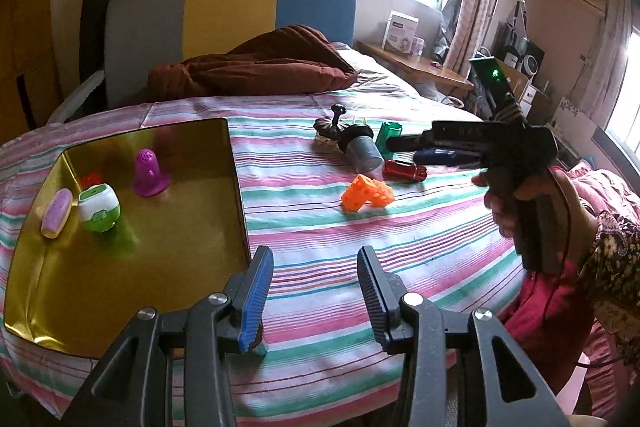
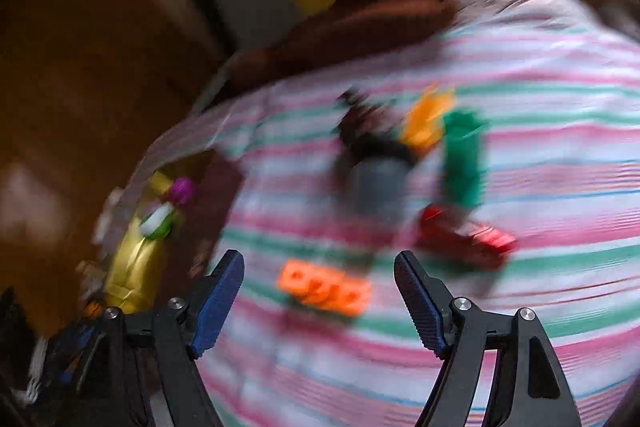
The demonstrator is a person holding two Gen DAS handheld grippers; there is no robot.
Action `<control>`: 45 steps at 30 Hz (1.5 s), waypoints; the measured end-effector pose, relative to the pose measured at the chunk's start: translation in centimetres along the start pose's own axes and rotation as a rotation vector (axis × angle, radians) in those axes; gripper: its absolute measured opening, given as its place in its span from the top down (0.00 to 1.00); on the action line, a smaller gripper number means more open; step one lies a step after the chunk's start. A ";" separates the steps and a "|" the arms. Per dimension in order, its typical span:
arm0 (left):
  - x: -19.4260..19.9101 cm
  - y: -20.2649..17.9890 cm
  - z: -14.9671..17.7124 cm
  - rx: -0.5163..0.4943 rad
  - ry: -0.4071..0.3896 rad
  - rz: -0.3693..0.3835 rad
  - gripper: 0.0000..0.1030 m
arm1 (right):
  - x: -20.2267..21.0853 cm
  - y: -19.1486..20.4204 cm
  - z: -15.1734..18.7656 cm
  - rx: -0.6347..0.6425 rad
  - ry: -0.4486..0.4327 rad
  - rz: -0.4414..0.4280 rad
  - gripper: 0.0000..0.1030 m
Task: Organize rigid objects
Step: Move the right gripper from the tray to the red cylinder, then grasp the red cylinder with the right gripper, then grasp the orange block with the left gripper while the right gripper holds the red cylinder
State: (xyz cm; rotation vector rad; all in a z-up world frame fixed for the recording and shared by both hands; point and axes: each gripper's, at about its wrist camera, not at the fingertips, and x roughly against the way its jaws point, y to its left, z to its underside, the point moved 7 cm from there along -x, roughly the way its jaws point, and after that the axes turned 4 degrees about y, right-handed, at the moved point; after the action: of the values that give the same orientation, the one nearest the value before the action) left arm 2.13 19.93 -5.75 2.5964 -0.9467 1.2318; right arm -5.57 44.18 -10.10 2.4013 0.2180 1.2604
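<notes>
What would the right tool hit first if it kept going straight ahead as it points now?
Most likely the orange block, lying on the striped bedsheet between the open right tool fingers. The view is motion-blurred, so depth is uncertain; it might touch sheet first.

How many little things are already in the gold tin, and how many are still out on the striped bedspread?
In the tin: 3 clear ones, a purple cone, a green-white pot, a lilac oval; a red bit behind is unclear.
On the bedspread: 5, orange blocks, red cylinder, grey cup, green block, dark knob.
Total: 8.
</notes>
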 end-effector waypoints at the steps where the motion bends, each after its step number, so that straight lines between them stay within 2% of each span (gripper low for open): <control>1: 0.0 -0.1 0.0 -0.001 0.001 -0.001 0.57 | 0.5 -0.9 -0.3 -0.005 -0.031 0.075 0.24; 4: -0.4 -0.2 0.2 0.002 0.013 0.004 0.57 | 0.7 -3.5 -0.7 0.005 -0.043 0.287 0.24; 6: -0.8 -0.4 0.3 0.000 0.023 0.007 0.57 | -0.2 -4.4 -0.5 0.026 -0.003 0.367 0.24; 12: -1.2 -1.8 0.3 -0.036 0.034 0.021 0.57 | -2.3 -4.6 -0.3 0.126 0.064 0.427 0.25; 14: -1.4 -2.1 0.3 -0.043 0.034 0.018 0.57 | -2.5 -5.0 -0.1 0.138 0.084 0.424 0.32; 19: -1.9 -2.2 -0.1 -0.030 0.033 0.021 0.57 | -4.0 -5.8 0.7 0.121 0.153 0.409 0.67; 21: -2.2 -2.4 -0.3 -0.032 0.039 0.022 0.57 | -4.1 -5.6 0.9 0.120 0.162 0.395 0.70; 26: -2.9 -2.9 -1.0 -0.032 0.046 0.028 0.57 | -4.0 -5.1 1.3 0.103 0.182 0.355 0.70; 27: -3.0 -2.9 -1.1 -0.030 0.047 0.028 0.57 | -4.0 -5.2 1.1 0.093 0.174 0.345 0.67; 28: -3.0 -3.0 -1.2 -0.029 0.047 0.030 0.57 | -3.8 -5.0 0.8 0.085 0.155 0.341 0.53; 30: -3.3 -3.1 -1.3 -0.031 0.048 0.030 0.57 | -3.1 -4.8 0.0 0.098 0.089 0.369 0.40; 32: -3.5 -3.3 -1.3 -0.042 0.055 0.031 0.57 | -3.2 -4.6 -0.5 0.120 0.052 0.383 0.40; 35: -4.1 -3.6 -1.2 -0.053 0.070 0.028 0.57 | -4.7 -4.9 -0.3 0.112 0.103 0.380 0.52; 36: -4.4 -3.7 -1.2 -0.057 0.078 0.027 0.57 | -5.2 -5.1 -0.1 0.111 0.124 0.387 0.61; 38: -4.8 -3.8 -1.1 -0.059 0.091 0.023 0.57 | -5.2 -4.9 -0.1 0.129 0.115 0.406 0.71; 39: -5.0 -3.9 -1.2 -0.059 0.094 0.022 0.57 | -5.2 -4.7 -0.1 0.122 0.129 0.382 0.74; 45: -6.7 -4.3 -2.6 -0.065 0.108 0.014 0.57 | -3.7 -5.8 0.9 0.007 0.204 0.335 0.74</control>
State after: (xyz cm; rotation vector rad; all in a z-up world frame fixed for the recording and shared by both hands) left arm -0.24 27.58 -8.27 2.4506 -0.9693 1.3070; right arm -6.69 47.95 -15.81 2.3814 -0.1292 1.6564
